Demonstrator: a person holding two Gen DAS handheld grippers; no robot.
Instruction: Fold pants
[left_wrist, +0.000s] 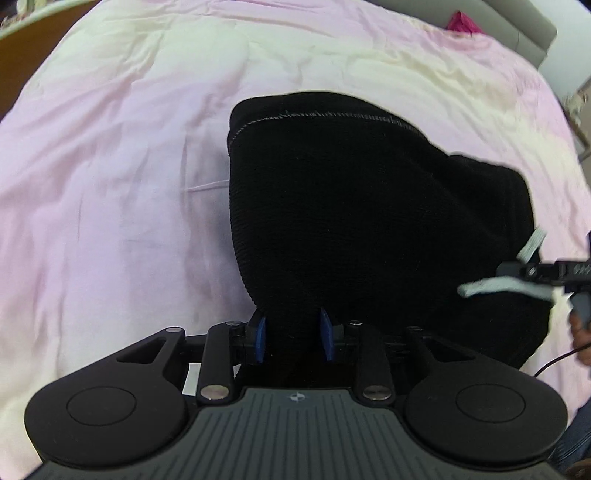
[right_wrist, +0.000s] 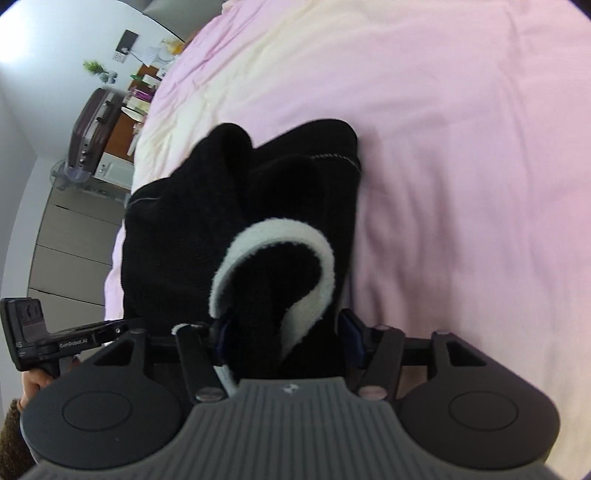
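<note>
A pale pink bedsheet (left_wrist: 122, 177), creased and washed yellowish in places, is being shown spread across the whole bed in both views. The black pants (left_wrist: 351, 206) are being used here as the landmark. In the right wrist view, beyond the pants and off the bed's edge, a dark purple suitcase (right_wrist: 94, 127) is being seen standing upright, with a grey drawer unit (right_wrist: 70, 236) below it in the picture and a small green plant (right_wrist: 92, 67) against a white wall above it. In the left wrist view, a bright pink item (left_wrist: 461, 23) is lying past the far edge of the sheet, well apart from the pants.

The pants are being held bunched in a heap on the sheet, a stitched seam (left_wrist: 325, 114) running along their far edge and a white fleecy lining (right_wrist: 273, 243) being turned outward at the near end.

The left gripper (left_wrist: 293, 338) is being held low over the sheet at the near edge of the pants, its blue-padded fingers (left_wrist: 260, 338) closed onto a fold of the black fabric. The right gripper (right_wrist: 286, 338) is being held at the lined end of the pants, its jaws clamped on the thick black fabric with the white lining curling just ahead of them. In the left wrist view the right gripper is appearing at the right side of the pants, touching the white lining (left_wrist: 498, 286).
</note>
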